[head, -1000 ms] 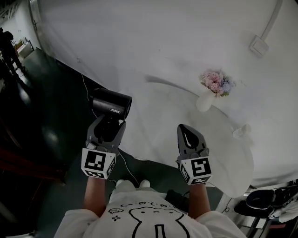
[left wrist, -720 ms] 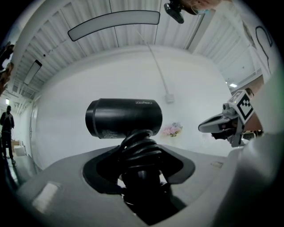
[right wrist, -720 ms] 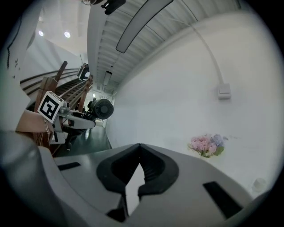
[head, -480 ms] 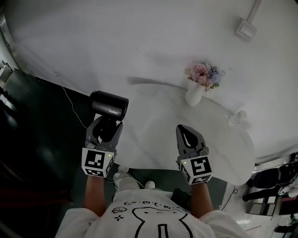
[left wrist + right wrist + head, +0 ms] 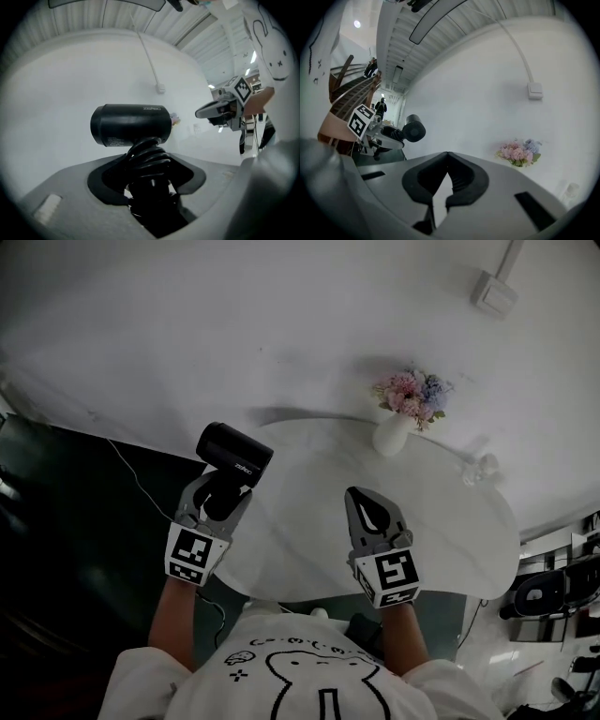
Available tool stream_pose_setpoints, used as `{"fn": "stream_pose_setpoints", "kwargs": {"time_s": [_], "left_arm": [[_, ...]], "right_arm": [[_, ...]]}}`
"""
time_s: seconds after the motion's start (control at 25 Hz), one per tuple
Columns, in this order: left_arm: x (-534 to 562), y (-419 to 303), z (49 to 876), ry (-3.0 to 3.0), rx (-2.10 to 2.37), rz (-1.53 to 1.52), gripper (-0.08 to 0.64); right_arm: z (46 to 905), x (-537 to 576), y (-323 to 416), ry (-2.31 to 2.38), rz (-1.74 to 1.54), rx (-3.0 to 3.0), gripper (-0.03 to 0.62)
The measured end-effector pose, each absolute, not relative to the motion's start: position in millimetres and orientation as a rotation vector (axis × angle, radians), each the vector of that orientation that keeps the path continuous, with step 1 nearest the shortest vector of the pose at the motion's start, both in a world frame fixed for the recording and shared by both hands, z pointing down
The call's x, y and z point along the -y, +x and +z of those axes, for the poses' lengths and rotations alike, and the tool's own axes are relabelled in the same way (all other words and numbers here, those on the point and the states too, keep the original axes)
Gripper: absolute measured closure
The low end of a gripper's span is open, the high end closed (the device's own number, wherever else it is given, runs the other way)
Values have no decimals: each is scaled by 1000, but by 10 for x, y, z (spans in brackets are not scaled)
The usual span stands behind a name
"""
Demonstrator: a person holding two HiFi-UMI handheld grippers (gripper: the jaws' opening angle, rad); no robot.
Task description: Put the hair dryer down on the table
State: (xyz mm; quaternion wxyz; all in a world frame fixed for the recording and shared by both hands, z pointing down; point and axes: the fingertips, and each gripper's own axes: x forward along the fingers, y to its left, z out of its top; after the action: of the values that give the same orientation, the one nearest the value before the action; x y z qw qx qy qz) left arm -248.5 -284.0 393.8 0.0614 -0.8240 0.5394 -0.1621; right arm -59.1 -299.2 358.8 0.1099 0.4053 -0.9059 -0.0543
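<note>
My left hand-held gripper (image 5: pixel 220 498) is clamped on the handle of the black hair dryer (image 5: pixel 234 452), whose barrel sits crosswise above the jaws at centre left of the head view, by the left edge of the round white worktop (image 5: pixel 450 531). My right hand-held gripper (image 5: pixel 367 512) is at lower centre, jaws closed together with nothing between them. A vase of flowers (image 5: pixel 394 432) stands at the worktop's upper edge.
</note>
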Motion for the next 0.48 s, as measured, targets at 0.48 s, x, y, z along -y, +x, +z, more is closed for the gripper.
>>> {"fn": "stream_pose_setpoints", "kwargs": {"time_s": [0.48], "left_arm": [[3425,-2509,4581,-2682,-1231,-740,313]], "right_arm": [[3845,3267,-672,1349,-43,2528,592]]}}
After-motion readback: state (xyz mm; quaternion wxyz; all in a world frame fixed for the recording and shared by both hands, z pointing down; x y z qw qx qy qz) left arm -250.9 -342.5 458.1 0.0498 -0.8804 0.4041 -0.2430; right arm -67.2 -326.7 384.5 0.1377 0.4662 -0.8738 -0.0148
